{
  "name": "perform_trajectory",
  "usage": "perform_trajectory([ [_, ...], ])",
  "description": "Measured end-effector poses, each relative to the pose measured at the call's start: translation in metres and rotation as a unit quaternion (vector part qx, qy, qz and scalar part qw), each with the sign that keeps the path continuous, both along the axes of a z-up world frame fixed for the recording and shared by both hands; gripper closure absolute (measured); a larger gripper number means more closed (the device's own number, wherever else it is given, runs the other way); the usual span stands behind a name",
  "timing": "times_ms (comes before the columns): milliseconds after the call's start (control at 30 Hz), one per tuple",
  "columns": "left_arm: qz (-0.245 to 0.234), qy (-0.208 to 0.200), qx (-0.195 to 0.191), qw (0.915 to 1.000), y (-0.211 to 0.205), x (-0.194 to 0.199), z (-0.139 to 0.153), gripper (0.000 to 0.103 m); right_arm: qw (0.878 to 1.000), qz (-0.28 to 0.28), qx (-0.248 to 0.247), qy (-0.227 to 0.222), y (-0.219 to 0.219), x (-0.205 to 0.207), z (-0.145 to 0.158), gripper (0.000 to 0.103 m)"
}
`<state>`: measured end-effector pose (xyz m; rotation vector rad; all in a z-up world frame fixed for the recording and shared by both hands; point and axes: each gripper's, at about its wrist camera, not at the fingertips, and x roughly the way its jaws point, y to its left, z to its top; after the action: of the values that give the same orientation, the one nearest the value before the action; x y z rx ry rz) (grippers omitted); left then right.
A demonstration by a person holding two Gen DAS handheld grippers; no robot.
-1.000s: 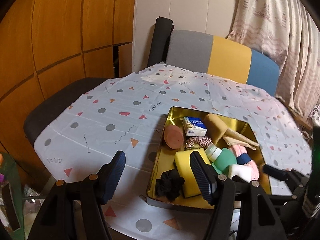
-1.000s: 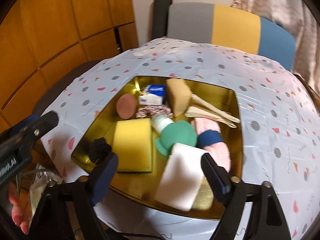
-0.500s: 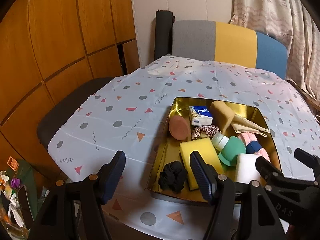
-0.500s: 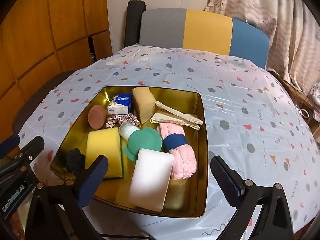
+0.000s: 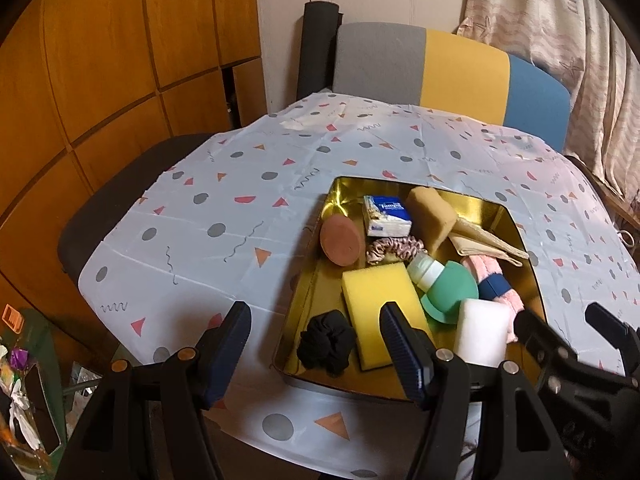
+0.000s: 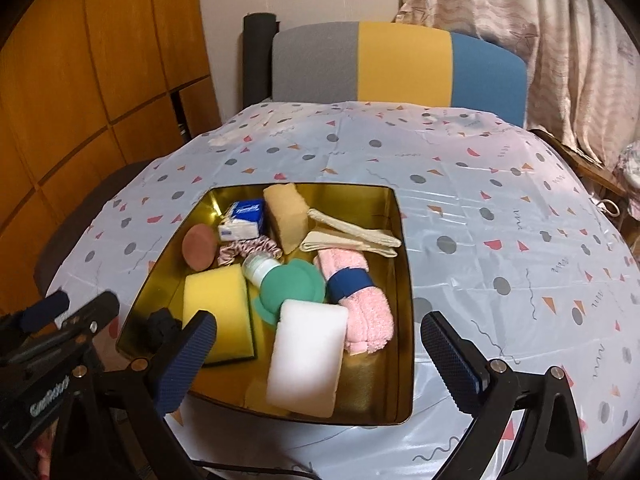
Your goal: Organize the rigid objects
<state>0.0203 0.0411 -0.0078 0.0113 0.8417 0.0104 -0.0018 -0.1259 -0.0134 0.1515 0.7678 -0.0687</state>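
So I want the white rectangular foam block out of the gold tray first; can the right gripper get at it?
Probably yes. The right gripper stands open and empty, and the white foam block lies on top at the gold tray's near edge, nothing over it. The pink rolled towel lies close alongside.

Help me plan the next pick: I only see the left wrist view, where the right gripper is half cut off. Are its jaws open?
Observer: Yes, the right gripper stands wide open, with nothing between its pads.
Operator: What lies ahead of it?
Observer: The white sponge, flat at the near end of the gold tray.
Operator: And the pink thing beside it?
Observer: A rolled pink towel with a blue band around its middle.
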Motion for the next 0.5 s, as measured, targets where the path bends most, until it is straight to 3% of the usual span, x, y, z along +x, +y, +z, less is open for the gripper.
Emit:
perform_trajectory([
  [500, 0.009, 0.001, 0.02, 0.9998, -0.0008, -0.0062, -0.0013, 0.035, 1.0, -0.015, 0.002, 0.007, -0.0044, 0.002, -0.0041, 0.0],
])
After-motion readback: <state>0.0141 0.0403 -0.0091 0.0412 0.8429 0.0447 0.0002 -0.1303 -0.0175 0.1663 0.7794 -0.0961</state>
